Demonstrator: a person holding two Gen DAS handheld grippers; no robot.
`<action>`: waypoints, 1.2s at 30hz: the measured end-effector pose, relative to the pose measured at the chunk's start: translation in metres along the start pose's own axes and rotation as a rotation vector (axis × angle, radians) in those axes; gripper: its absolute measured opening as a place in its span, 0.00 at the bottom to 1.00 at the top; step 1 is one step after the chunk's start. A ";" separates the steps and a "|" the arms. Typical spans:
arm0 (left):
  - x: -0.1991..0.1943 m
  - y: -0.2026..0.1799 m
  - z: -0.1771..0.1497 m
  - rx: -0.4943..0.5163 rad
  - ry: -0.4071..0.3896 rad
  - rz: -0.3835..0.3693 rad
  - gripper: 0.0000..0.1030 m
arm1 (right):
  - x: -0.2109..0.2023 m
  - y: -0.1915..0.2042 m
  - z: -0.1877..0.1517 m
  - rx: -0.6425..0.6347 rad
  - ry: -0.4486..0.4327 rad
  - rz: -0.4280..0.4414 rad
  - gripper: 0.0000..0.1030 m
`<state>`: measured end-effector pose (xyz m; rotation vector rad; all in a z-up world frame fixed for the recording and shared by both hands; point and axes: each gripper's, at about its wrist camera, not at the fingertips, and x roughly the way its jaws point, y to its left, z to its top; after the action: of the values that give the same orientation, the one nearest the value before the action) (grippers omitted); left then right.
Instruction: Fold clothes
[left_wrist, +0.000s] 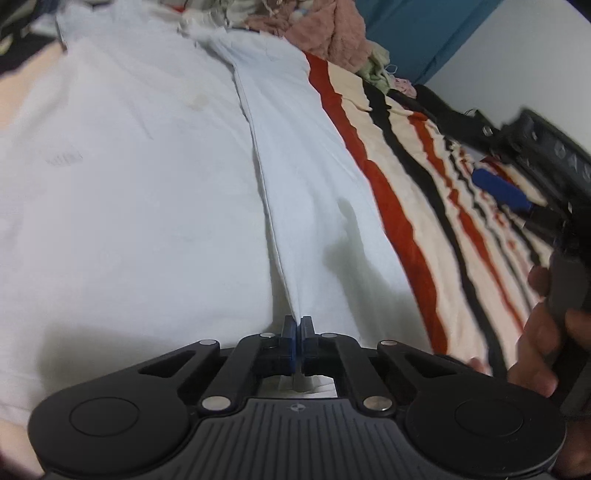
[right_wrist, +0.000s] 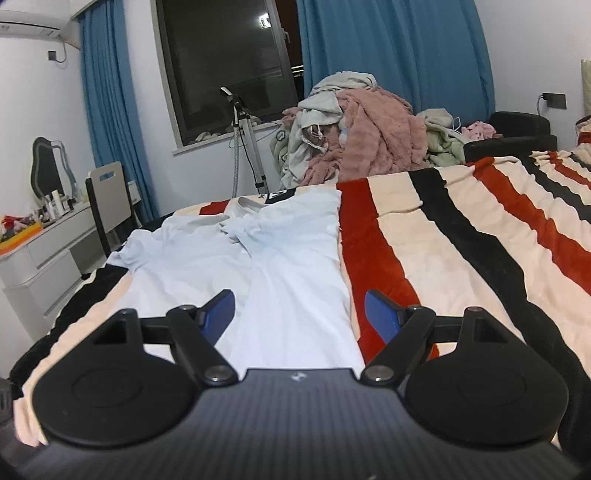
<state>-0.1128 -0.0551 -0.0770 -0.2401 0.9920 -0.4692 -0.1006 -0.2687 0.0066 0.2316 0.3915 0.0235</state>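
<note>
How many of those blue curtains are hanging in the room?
2. One curtain hangs left of the dark window; the other hangs right of it, behind the clothes pile. More may lie outside view.

shirt lies on blanket, clothes pile behind it.

Smooth cotton shirt on plush striped blanket

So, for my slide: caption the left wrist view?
Left gripper shut on pale blue T-shirt hem over striped blanket.
</note>
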 end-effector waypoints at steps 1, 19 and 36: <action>-0.003 -0.002 -0.002 0.015 -0.005 0.021 0.02 | 0.000 0.000 0.000 0.005 0.001 0.008 0.77; -0.060 -0.023 0.012 0.174 -0.188 0.188 0.83 | -0.007 -0.005 0.004 0.032 -0.035 0.020 0.77; -0.075 -0.029 0.091 0.271 -0.442 0.317 1.00 | -0.008 0.009 0.003 -0.026 -0.074 0.008 0.77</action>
<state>-0.0784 -0.0460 0.0389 0.0589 0.5122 -0.2395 -0.1068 -0.2615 0.0141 0.2079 0.3160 0.0272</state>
